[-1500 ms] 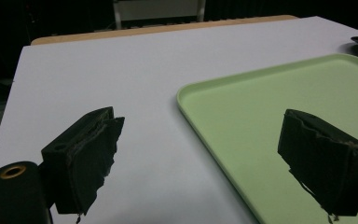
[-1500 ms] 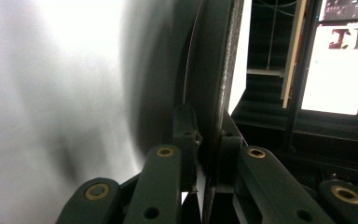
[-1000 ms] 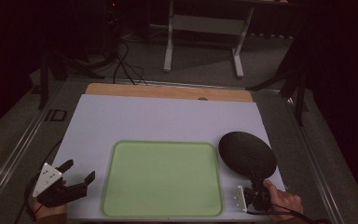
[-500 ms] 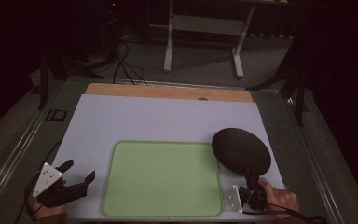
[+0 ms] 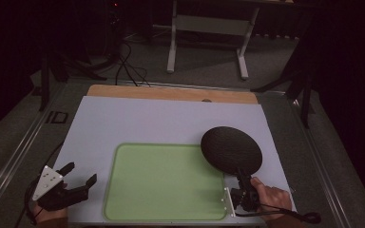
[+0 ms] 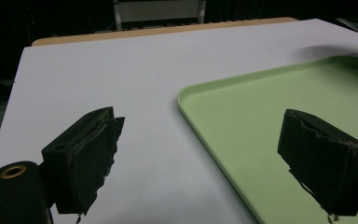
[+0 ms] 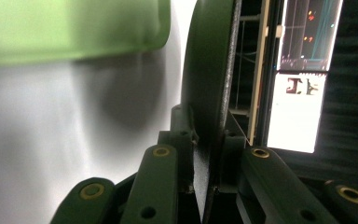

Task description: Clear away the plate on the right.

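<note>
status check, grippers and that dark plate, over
Left hand-held gripper open, idle beside green tray. Right hand-held gripper shut on dark plate, raised over tray's corner. Nothing in the way.

You're in a dim lab or test room: white-topped table (image 5: 171,121), floor cables (image 5: 123,61) (loose, tangled), bare desk frame (image 5: 209,42) behind.

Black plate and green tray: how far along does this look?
Done: the right gripper has the black plate clamped by its rim. In hand: the plate overlaps the green tray's right edge. Left: setting it down, probably. The left gripper is open, idle.
</note>
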Demonstrator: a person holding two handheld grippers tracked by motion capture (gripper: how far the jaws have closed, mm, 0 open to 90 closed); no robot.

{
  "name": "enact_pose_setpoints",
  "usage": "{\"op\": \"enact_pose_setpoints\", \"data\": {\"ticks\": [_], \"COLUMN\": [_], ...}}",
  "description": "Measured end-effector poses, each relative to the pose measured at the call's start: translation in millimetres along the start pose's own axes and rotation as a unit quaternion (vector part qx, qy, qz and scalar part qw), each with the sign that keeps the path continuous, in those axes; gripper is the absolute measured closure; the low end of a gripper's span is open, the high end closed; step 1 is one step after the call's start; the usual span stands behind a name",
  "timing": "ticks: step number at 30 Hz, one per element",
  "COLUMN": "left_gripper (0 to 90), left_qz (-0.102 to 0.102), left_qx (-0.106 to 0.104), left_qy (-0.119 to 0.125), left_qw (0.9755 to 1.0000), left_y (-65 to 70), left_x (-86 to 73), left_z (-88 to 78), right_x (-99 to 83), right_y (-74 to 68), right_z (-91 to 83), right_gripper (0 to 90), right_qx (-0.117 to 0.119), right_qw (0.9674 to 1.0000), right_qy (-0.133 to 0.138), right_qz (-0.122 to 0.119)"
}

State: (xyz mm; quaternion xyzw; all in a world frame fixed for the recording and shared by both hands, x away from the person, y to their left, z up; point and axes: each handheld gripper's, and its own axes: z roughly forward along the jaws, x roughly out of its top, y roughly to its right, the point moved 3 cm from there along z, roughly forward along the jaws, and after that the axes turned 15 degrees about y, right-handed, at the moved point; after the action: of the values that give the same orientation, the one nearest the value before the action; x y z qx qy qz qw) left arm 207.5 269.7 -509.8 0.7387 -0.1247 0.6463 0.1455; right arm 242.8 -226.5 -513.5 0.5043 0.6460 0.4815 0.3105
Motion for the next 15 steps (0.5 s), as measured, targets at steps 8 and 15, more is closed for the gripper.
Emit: {"op": "enact_pose_setpoints", "data": {"ticks": [8,15], "left_gripper": [11.9,11.9], "left_qz": [-0.001,-0.002], "left_qx": [0.001,0.001], "left_qy": [0.0,0.001], "left_qw": [1.0,1.0], "left_y": [-0.5,-1.1], "left_x": [-0.2,-0.1], "left_z": [0.4,0.6], "right_x": [19.5,34.5], "right_y": [5.6,8.9], "right_z": [5.4,9.8], "right_gripper": [80.6,80.1], "right_qx": [-0.001,-0.001], "right_qw": [0.9998,0.9991], "right_qy": [0.021,0.041], "right_qz": [-0.005,-0.01]}}
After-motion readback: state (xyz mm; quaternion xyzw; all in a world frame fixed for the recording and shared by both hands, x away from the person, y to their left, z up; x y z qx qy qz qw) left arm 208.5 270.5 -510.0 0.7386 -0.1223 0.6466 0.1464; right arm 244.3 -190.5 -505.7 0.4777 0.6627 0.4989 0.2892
